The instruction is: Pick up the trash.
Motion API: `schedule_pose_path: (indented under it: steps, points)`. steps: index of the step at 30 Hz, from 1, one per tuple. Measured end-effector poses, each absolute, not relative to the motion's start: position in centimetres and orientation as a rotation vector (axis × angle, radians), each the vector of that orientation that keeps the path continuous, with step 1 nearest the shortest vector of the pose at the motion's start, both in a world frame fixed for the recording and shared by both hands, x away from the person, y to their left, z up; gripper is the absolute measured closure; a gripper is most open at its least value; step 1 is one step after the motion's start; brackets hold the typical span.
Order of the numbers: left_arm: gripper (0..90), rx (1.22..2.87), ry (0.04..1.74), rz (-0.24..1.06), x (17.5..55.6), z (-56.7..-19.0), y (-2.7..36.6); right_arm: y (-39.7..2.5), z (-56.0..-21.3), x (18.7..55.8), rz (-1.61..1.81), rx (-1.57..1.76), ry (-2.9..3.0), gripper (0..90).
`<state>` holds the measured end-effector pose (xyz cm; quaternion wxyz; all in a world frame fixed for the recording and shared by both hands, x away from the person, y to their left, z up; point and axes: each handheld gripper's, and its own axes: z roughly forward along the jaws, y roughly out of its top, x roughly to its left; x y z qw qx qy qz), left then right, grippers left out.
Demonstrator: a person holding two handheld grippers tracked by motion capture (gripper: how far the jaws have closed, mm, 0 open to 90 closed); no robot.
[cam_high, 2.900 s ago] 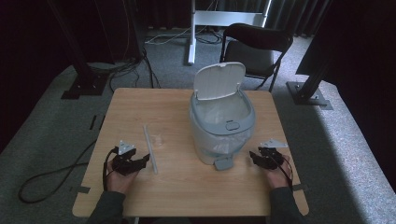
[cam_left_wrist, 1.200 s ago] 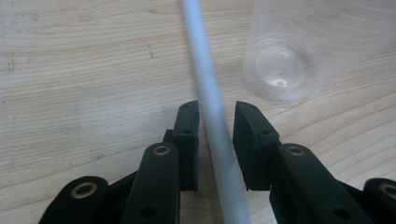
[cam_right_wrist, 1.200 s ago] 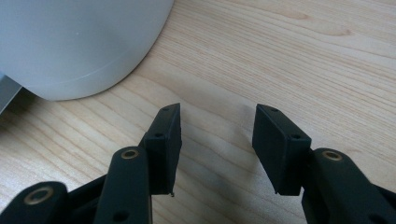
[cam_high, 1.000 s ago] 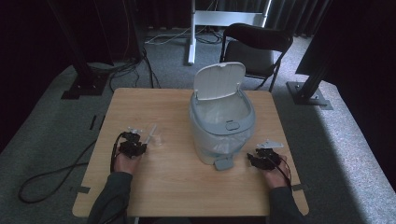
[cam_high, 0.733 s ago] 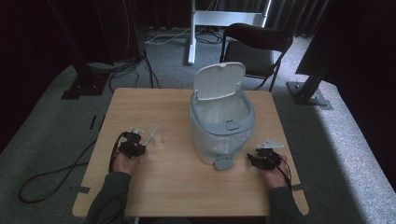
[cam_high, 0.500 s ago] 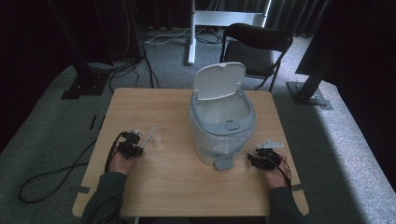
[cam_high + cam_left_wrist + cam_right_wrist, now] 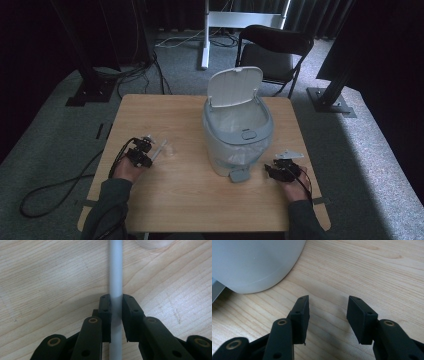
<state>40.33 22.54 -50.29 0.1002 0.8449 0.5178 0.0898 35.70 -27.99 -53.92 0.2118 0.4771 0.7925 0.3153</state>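
Spoon (image 7: pixel 116 270): pale, slim plastic, lying flat on the table (image 7: pixel 165 120) left of the open bin (image 7: pixel 237 135). My guess is it is light, stiff and somewhat slick, so I hold it by the straight handle rather than the bowl. My left tongs (image 7: pixel 116 315) are closed on that handle, one jaw on each side, handle running straight between them. My right tongs (image 7: pixel 328 320) rest near the bin's base, jaws parted wide, holding nothing, bare wood between them.
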Motion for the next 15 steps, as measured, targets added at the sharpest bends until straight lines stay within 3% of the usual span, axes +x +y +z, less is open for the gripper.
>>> schedule_pose_path:
  steps: [7,15]
  points:
    - [78.6,2.499,1.528,0.239,40.4,-50.3,22.7,-28.0,-53.9,35.7,0.882,1.327,2.204,52.4]
    - [79.2,2.418,1.521,0.315,39.3,-50.6,23.3,-28.0,-53.9,35.7,0.884,1.327,2.205,52.5]
